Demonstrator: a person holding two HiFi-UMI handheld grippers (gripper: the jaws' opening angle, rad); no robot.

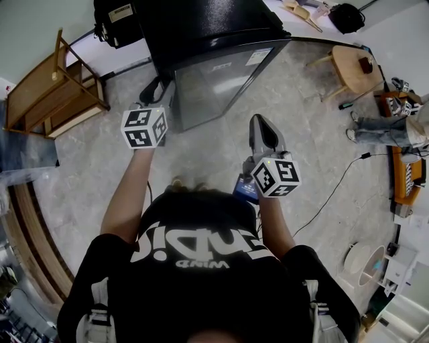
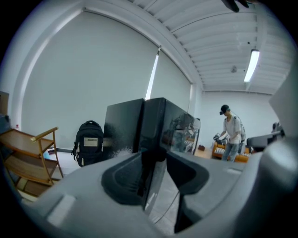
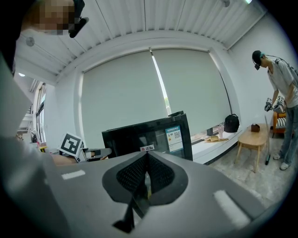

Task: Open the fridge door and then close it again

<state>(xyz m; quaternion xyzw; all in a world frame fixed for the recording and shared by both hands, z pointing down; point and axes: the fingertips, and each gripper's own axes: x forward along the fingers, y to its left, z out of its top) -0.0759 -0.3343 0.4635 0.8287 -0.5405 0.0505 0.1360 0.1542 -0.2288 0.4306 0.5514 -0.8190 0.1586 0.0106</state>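
A black fridge (image 1: 201, 27) stands on the floor ahead of me, its glossy door (image 1: 221, 84) facing me. My left gripper (image 1: 163, 90) is at the door's left edge. In the left gripper view, the left gripper (image 2: 156, 160) has one pad on each side of the door's edge (image 2: 153, 139), closed on it. The right gripper (image 1: 263, 122) hangs in the air short of the door's right part, shut and holding nothing. From the right gripper view, the right gripper (image 3: 145, 162) points at the fridge front (image 3: 153, 135) with its stickers.
A wooden shelf rack (image 1: 53, 87) stands to the left, with a black backpack (image 1: 114, 20) beside the fridge. A round wooden table (image 1: 355, 67) and another person (image 1: 389, 130) are at the right. A cable (image 1: 335, 187) runs across the floor on the right.
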